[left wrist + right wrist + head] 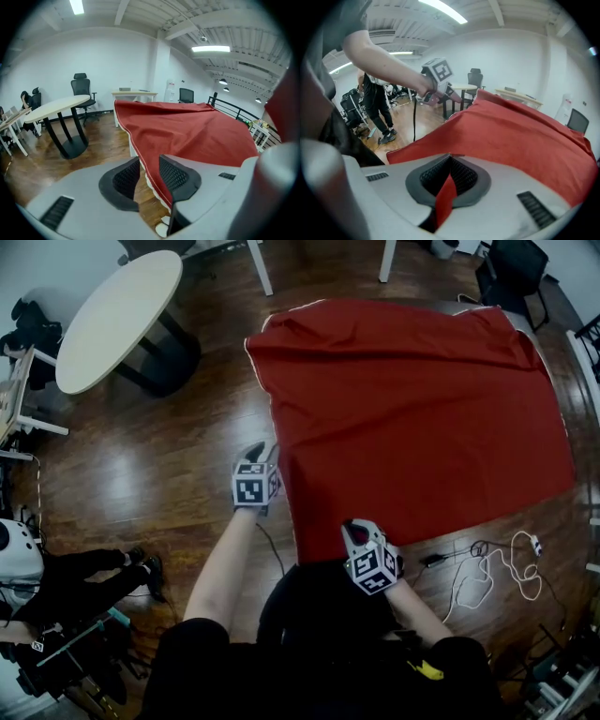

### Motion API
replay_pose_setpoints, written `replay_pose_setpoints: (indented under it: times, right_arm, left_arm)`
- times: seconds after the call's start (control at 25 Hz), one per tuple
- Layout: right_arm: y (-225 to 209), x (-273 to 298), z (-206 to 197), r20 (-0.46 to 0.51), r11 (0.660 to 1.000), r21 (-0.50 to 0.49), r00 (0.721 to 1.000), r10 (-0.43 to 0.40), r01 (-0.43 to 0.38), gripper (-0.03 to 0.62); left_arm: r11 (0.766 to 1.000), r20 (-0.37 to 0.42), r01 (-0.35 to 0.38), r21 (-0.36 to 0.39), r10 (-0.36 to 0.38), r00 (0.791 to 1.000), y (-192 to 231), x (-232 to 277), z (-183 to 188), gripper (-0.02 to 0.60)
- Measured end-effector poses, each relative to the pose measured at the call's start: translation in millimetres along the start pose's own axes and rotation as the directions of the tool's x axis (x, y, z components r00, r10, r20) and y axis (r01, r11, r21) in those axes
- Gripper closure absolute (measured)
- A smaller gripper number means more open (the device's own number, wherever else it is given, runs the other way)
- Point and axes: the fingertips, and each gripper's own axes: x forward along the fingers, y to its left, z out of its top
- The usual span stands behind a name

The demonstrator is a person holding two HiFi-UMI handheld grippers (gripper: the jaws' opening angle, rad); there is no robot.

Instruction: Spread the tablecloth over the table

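The red tablecloth (412,409) lies spread over the table, and its near left corner hangs down in front of me. My left gripper (261,448) is at the cloth's left edge. In the left gripper view its jaws (149,176) stand apart, and the white-hemmed edge of the tablecloth (187,129) runs down through the gap without being pinched. My right gripper (354,529) is at the near edge, shut on a fold of the tablecloth (511,136); a red strip shows between its closed jaws (450,176). The left gripper (457,97) also shows in the right gripper view.
A round white table (117,320) on a black foot stands to the left on the wooden floor. Cables (487,568) lie on the floor at the right. A person in black (84,577) is at the far left. An office chair (82,89) and a desk (133,93) stand behind.
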Motion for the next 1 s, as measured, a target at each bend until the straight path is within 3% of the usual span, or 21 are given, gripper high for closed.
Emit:
replay_pose_setpoints:
  times: [0.16,0.28,0.36,0.48,0.56,0.64,0.88,1.0]
  right_arm:
    - [-39.7,-16.9,-0.5,0.097,0.991,0.096,0.99,-0.101,0.091,0.586]
    - [-72.2,-41.4,11.1,0.239,0.967,0.238,0.96,-0.144,0.085,0.586]
    - [-98.4,-69.1,28.6,0.366,0.937,0.348,0.914,-0.175,0.04,0.586]
    - [-133.0,-116.9,48.2,0.532,0.876,0.478,0.813,-0.236,-0.059,0.588]
    - [-149.3,-148.9,48.3,0.594,0.85,0.517,0.757,-0.271,-0.101,0.588]
    - [-161.1,-183.3,40.3,0.617,0.845,0.525,0.727,-0.3,-0.097,0.588]
    - [-201.6,-317.3,-35.7,0.613,0.855,0.513,0.663,-0.431,0.082,0.589]
    - [-213.8,-393.6,-93.6,0.598,0.842,0.482,0.61,-0.519,0.243,0.589]
  left_arm:
    - [0.999,0.155,0.044,-0.019,-0.041,0.987,-19.9,-25.7,24.8,0.551]
    - [0.989,0.303,0.14,-0.056,-0.117,0.946,-41.4,-59.9,48.4,0.58]
    - [0.977,0.383,0.21,-0.046,-0.177,0.907,-62.2,-85.2,62.7,0.578]
    - [0.967,0.447,0.255,0.024,-0.238,0.862,-99.8,-121.1,78.7,0.578]
    - [0.961,0.477,0.267,0.07,-0.267,0.837,-128.2,-145.3,84.4,0.578]
    - [0.956,0.509,0.282,0.083,-0.284,0.813,-156.4,-169.1,84.9,0.58]
    - [0.941,0.587,0.285,0.185,-0.338,0.736,-287.1,-212.1,85.5,0.58]
    - [0.927,0.607,0.282,0.247,-0.375,0.7,-369.2,-222.3,86.3,0.58]
